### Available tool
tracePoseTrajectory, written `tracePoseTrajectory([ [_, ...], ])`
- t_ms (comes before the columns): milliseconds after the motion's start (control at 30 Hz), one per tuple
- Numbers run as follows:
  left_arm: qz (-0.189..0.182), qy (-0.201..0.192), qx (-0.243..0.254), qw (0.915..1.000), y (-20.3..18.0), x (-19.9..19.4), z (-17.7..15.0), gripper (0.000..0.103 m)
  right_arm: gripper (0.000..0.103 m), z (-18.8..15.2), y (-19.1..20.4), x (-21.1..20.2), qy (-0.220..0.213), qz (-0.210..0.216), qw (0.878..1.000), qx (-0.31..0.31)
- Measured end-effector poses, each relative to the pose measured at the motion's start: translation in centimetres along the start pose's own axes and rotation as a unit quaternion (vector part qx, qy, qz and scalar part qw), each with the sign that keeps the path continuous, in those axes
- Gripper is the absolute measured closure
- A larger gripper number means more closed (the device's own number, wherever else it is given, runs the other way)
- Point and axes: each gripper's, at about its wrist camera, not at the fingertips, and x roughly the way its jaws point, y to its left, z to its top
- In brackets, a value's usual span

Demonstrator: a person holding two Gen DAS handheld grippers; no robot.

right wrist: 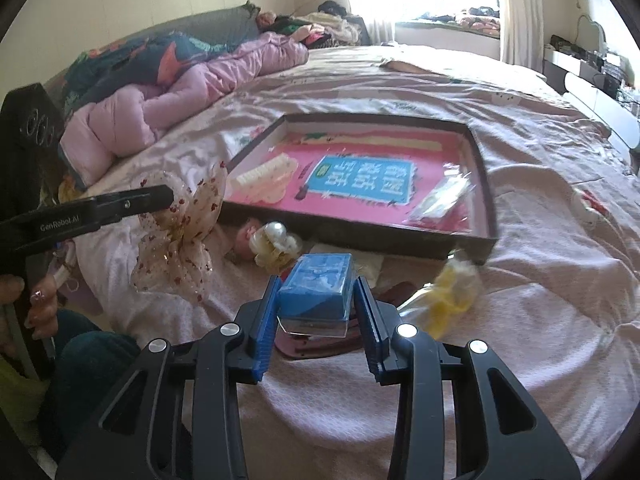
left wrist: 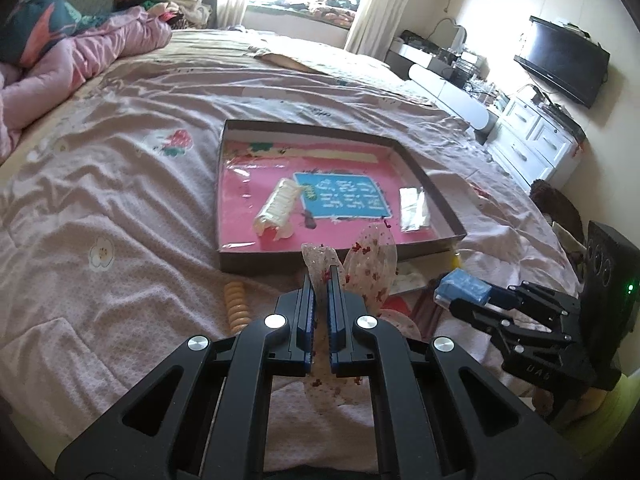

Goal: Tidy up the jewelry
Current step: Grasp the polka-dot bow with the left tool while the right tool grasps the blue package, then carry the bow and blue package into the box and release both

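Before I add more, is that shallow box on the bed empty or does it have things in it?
Not empty. The shallow box holds a white hair claw clip and a clear packet on its pink lining.

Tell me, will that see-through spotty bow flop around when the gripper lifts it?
Probably yes. The sheer bow droops in soft folds around the shut left gripper, so it looks floppy and very light. Being thin fabric, it likely won't slip out.
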Motion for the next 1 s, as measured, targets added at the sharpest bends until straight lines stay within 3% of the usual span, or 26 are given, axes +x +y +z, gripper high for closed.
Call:
tracePoseTrajectory([
  [500, -0.017, 0.0, 0.044, 0.9989, -4.7, 1.2, 2.0, 0.102, 0.068, -0.8, -5.6, -3.8, -0.028, -0.043, 0.997, 0.05],
  [1000, -0.045, -0.018, 0.07, 0.9963, -7.3, 2.9, 5.1, 0.102, 0.068, 0.7, -7.5, -4.5, -0.044, -0.07, 0.994, 0.065],
])
